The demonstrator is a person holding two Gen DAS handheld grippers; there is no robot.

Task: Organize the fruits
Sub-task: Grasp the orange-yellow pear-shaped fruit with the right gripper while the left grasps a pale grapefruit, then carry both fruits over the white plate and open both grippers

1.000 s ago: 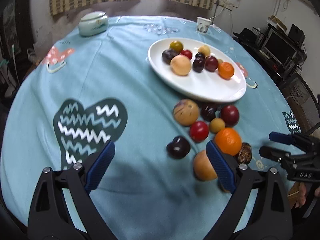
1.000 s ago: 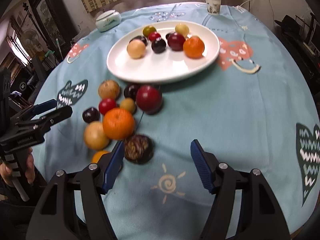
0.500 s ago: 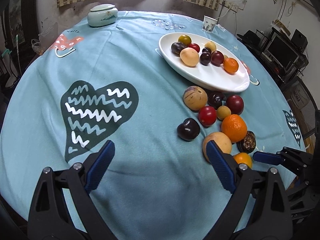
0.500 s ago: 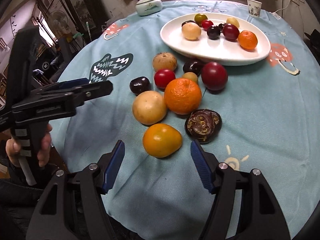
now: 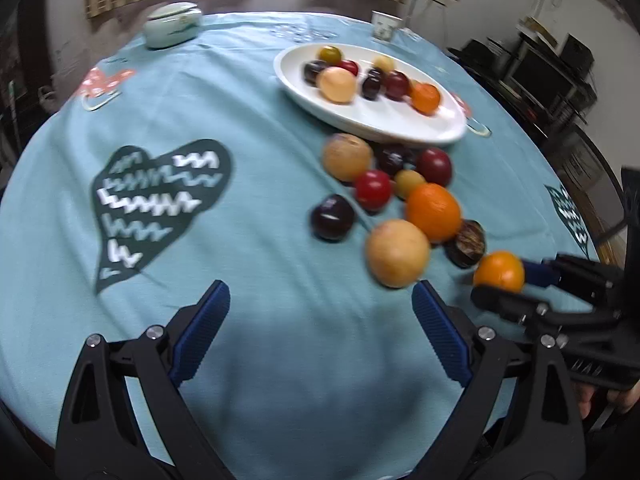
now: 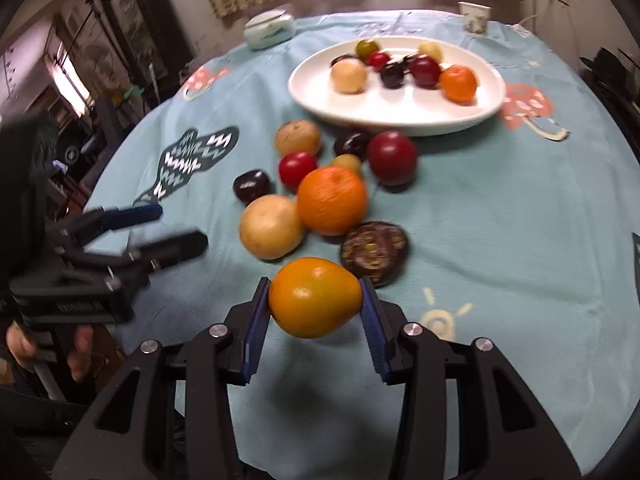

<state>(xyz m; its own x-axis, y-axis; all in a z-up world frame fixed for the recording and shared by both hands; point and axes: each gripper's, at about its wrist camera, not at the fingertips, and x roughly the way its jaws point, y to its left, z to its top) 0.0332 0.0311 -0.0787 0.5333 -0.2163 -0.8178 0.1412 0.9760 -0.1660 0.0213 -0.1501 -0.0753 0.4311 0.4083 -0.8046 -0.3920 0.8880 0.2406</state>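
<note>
My right gripper (image 6: 314, 300) is closing on an orange-yellow fruit (image 6: 314, 298), and both blue pads touch its sides. The left wrist view shows that fruit (image 5: 499, 271) between the right gripper's (image 5: 516, 286) fingers at the table's near right edge. Beyond it lies a loose pile: an orange (image 6: 332, 200), a tan round fruit (image 6: 271, 226), a dark cut fruit (image 6: 374, 252), red and dark plums. A white plate (image 6: 400, 114) further back holds several fruits. My left gripper (image 5: 320, 292) stands open over bare cloth, left of the pile, nothing between its fingers.
A round table under a teal patterned cloth (image 5: 240, 120). A lidded ceramic pot (image 5: 172, 30) and a paper cup (image 5: 384, 26) stand at the far edge. Dark furniture and shelves surround the table. A hand (image 6: 76, 356) grips the left gripper's (image 6: 176, 226) handle.
The right gripper's jaws have come in from wide open onto the orange-yellow fruit that lay between them. The left gripper has shifted a little over the cloth and stays open.
</note>
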